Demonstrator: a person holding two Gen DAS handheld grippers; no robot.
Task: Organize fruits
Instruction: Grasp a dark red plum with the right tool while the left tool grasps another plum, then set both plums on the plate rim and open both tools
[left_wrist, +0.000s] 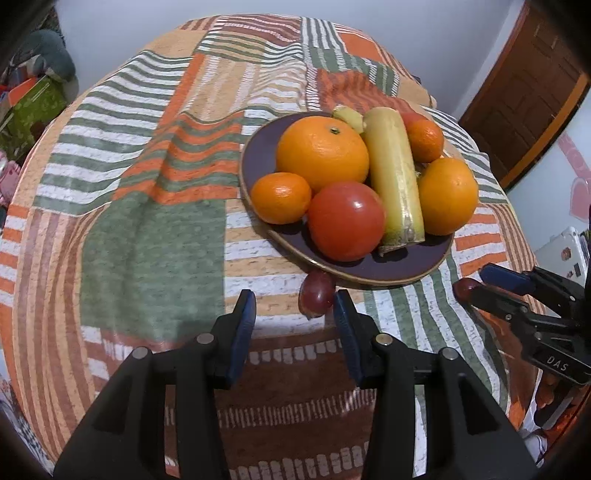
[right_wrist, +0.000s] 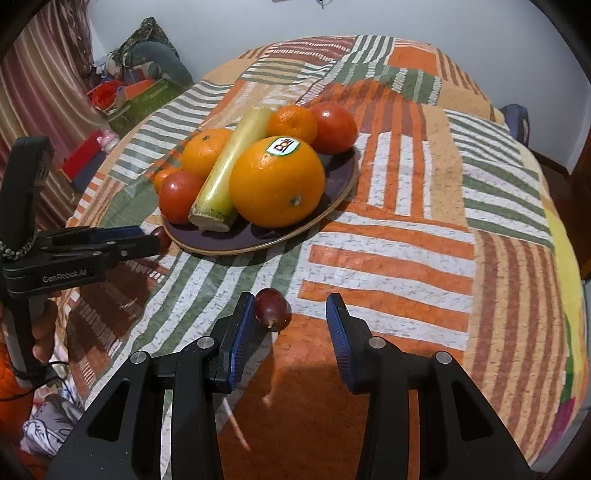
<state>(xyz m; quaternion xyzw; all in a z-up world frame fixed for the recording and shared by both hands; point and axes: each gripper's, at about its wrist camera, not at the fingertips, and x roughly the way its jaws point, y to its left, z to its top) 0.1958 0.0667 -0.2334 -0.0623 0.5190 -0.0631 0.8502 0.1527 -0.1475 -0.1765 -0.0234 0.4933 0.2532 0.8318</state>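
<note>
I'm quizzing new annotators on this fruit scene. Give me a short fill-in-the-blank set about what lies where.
1. The oranges and tomatoes sit on a dark ___.
2. The sticker is on the largest ___.
3. The two grapes lie on the ___, off the plate.
4. Each tool, left tool and right tool, has a ___ near its tips.

Missing words: plate; orange; tablecloth; grape

Left hand-held gripper (left_wrist: 294, 308) angled downward, jaws apart, right hand-held gripper (right_wrist: 290, 311) likewise

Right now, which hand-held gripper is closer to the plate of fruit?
Left. The left hand-held gripper sits just short of the plate rim; the right hand-held gripper is farther back on the cloth.
</note>
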